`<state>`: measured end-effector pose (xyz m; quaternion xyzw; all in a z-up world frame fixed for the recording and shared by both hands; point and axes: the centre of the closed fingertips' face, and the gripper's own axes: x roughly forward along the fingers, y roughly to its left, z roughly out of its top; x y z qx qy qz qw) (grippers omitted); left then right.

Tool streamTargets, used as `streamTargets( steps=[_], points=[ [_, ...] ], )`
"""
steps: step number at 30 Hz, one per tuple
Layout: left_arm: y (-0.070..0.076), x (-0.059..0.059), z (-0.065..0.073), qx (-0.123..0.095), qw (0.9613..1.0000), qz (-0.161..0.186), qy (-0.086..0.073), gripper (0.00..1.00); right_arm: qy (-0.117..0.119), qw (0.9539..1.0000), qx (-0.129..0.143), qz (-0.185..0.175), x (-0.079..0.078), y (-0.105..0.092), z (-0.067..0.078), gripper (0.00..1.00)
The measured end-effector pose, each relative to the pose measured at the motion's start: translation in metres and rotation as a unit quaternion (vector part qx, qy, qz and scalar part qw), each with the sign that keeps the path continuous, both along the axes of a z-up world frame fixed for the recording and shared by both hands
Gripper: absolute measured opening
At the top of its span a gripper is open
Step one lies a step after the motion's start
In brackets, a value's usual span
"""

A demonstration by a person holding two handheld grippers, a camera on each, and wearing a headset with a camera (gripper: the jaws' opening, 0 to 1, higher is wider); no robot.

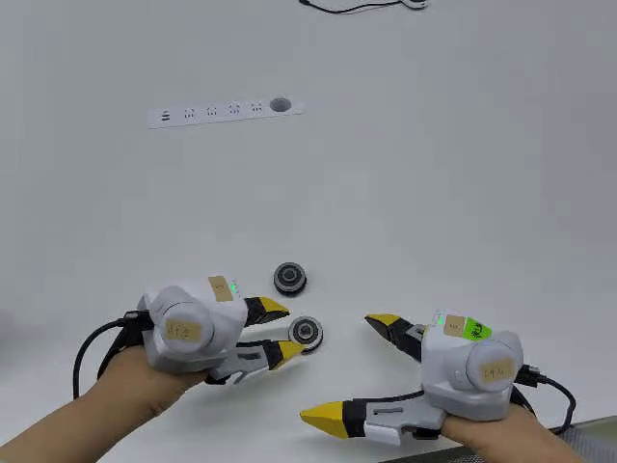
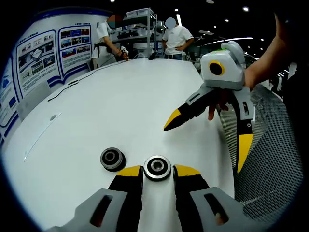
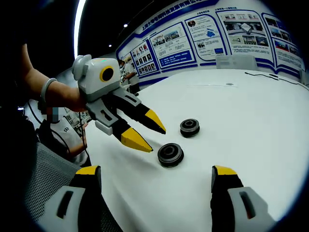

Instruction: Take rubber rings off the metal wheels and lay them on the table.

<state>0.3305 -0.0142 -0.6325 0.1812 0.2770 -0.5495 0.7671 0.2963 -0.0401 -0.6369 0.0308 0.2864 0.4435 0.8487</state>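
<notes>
Two small metal wheels with black rubber rings lie flat on the white table [image 1: 434,193]. The nearer wheel [image 1: 306,333] [image 2: 157,167] [image 3: 170,154] sits just ahead of my left gripper [image 1: 284,330] [image 2: 158,171] [image 3: 150,135], between its yellow tips in the left gripper view; the jaws stand narrowly open and apart from it. The farther wheel [image 1: 289,278] [image 2: 112,158] [image 3: 189,127] rests a little beyond, untouched. My right gripper [image 1: 339,368] [image 3: 155,170] [image 2: 205,145] is spread wide open to the right, pointing toward the nearer wheel and holding nothing.
A white power strip [image 1: 225,111] lies at the far middle of the table, and a thin black cable [image 1: 357,8] at the far edge. A grey mesh chair [image 2: 270,159] stands by the near table edge. People stand beyond the table's far end.
</notes>
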Motion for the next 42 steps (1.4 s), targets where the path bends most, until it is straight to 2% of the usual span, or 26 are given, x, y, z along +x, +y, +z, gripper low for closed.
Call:
streamTargets(
  steps=[15, 29, 42],
  points=[
    [-0.011, 0.004, -0.006, 0.021, 0.9995, -0.021, -0.007, 0.22, 0.005, 0.9999, 0.008, -0.003, 0.0, 0.002, -0.001, 0.95],
    [-0.013, 0.003, -0.016, 0.048, 0.9976, -0.048, -0.012, 0.18, 0.01, 0.9998, 0.016, -0.009, 0.001, 0.001, -0.002, 0.94],
    [-0.014, 0.004, -0.021, 0.057, 0.9965, -0.061, -0.01, 0.17, 0.015, 0.9996, 0.022, -0.013, 0.002, 0.002, -0.004, 0.94]
  ],
)
